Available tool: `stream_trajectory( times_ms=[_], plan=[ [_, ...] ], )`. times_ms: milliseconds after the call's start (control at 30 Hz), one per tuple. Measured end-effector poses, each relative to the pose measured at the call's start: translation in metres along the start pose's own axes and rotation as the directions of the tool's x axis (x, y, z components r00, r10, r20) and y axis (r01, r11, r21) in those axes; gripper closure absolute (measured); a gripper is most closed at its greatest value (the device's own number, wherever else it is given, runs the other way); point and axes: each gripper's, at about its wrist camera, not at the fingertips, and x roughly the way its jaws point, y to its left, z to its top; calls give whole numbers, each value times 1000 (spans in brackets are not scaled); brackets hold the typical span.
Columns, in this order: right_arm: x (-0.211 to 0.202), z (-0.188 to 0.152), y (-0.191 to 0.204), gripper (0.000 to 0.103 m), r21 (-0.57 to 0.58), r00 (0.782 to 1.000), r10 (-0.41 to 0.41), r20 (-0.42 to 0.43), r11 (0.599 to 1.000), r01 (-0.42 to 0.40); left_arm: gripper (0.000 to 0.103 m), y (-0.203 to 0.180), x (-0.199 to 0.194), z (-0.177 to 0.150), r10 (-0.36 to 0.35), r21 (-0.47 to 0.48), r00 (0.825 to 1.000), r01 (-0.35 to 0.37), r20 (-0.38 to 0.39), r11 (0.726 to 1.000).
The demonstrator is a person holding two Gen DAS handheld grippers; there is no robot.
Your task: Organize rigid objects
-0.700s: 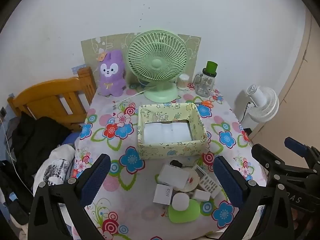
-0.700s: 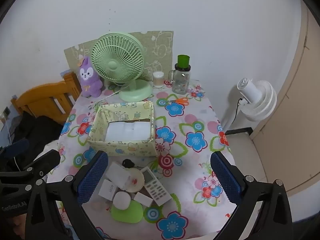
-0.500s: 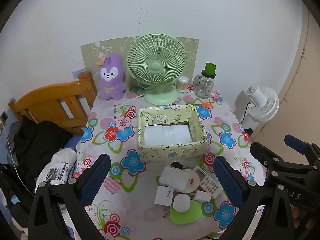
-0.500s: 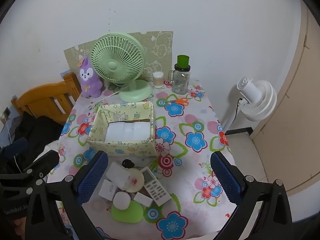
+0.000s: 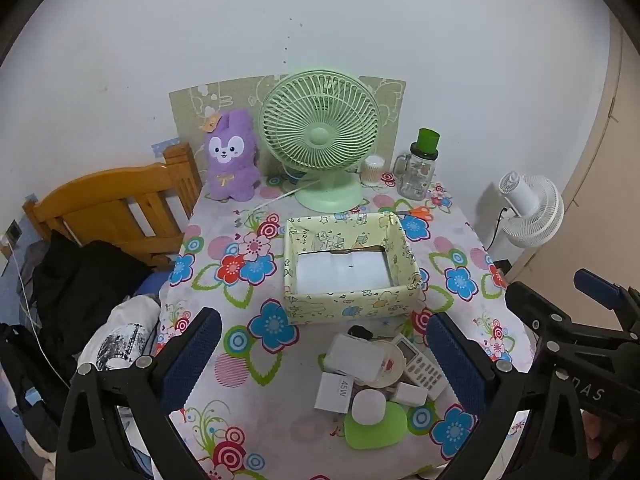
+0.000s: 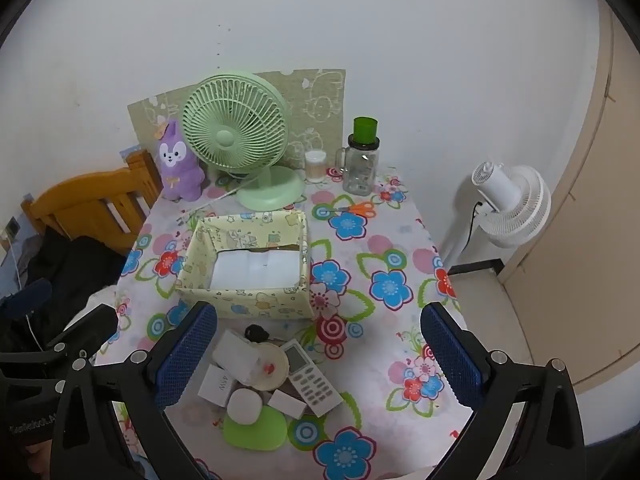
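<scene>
A yellow-green patterned box [image 5: 348, 304] [image 6: 244, 300] stands mid-table with only a white lining inside. In front of it lies a pile of small objects: a white remote [image 5: 422, 366] [image 6: 314, 384], a white charger cube [image 5: 333, 392] [image 6: 216, 386], a white round puck [image 5: 368, 407] [image 6: 245, 400] on a green flat piece [image 5: 376, 430] [image 6: 256, 428], a cream round dish [image 6: 268, 368] and a black key fob [image 6: 256, 334]. My left gripper [image 5: 320, 356] and my right gripper [image 6: 318, 350] both hover open above the table's near edge, holding nothing.
At the back of the floral table [image 5: 224, 364] stand a green desk fan [image 5: 320, 140], a purple plush [image 5: 230, 156], a glass jar with a green lid [image 5: 418, 170] and orange scissors [image 6: 360, 209]. A wooden bed frame [image 5: 112, 204] with clothes is left; a white floor fan [image 6: 508, 204] right.
Both views have drawn back and risen a little, so the table looks slightly smaller and lower. No object on the table has moved.
</scene>
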Motion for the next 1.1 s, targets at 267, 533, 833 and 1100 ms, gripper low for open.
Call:
stream_trajectory(
  times_ms=[267,533,833,1100],
  plan=[
    [0,0,2,0,-7,1000,6,4,1000,-6,0,1,-1,0,12,8,1000,-12,2,1000],
    [-4,1,3,0,-21,1000,5,25,1000,-5,0,2,-2,1,9,4,1000,-9,7,1000],
    [-6,1,4,0,-22,1000,3,28,1000,-2,0,2,-2,2,3,3,1000,-3,9,1000],
    [-7,2,2,0,-22,999,5,34,1000,-5,0,1,-2,-2,1,-3,1000,-1,12,1000]
  ],
)
